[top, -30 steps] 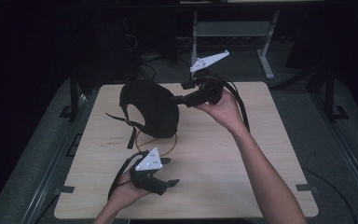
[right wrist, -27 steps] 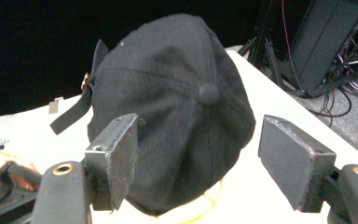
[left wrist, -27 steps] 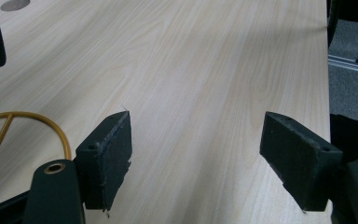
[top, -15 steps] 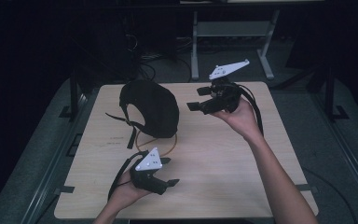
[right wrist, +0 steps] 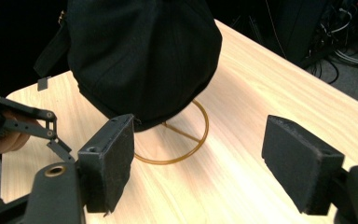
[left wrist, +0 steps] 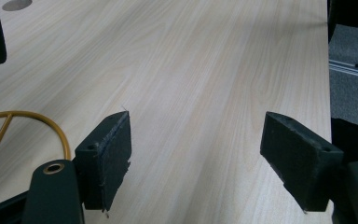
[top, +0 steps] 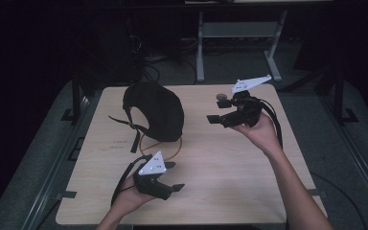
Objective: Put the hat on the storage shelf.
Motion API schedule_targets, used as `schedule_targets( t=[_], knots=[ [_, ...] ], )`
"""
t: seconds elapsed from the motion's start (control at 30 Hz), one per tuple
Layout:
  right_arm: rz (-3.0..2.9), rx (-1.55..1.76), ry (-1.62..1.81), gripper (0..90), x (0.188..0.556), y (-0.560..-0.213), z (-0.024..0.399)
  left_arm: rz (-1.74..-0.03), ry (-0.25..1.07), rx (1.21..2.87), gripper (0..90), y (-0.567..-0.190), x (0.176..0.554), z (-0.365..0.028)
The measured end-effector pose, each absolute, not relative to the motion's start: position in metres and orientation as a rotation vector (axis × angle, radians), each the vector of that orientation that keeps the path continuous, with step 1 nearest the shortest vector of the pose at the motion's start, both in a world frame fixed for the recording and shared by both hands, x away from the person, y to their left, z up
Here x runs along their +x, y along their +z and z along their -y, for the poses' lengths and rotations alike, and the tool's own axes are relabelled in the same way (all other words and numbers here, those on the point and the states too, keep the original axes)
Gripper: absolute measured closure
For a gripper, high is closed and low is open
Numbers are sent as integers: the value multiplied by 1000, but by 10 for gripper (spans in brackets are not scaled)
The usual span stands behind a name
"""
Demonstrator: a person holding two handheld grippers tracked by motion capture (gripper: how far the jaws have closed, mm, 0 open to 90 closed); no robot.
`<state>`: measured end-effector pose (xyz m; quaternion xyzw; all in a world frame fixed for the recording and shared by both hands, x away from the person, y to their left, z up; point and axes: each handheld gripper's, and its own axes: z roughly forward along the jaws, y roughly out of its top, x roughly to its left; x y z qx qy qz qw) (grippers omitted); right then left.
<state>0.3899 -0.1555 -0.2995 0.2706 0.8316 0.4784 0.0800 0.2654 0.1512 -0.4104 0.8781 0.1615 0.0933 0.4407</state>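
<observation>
A pale wood tabletop stands in a dark room with a grey metal frame behind. A black cap sits on a yellow wire stand at the left-centre. Both the left claw and the right claw gape wide, holding nothing, well apart from the cap.

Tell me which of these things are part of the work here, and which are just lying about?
Part of the work:
- black cap sitting on a gold wire stand
- left hand-held gripper, open, held low over the table
- right hand-held gripper, open, facing the cap

Just lying about:
- round grey disc in the tabletop
- metal frame and cables on the floor beyond
</observation>
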Motion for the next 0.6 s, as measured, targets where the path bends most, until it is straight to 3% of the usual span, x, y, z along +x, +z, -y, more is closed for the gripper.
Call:
schedule_targets(
  t=[0.6],
  knots=[
    [-2506, 866, 1411, 231, 375, -326, 179, -413, 240, 2169, 243, -412, 264, -151]
  ],
)
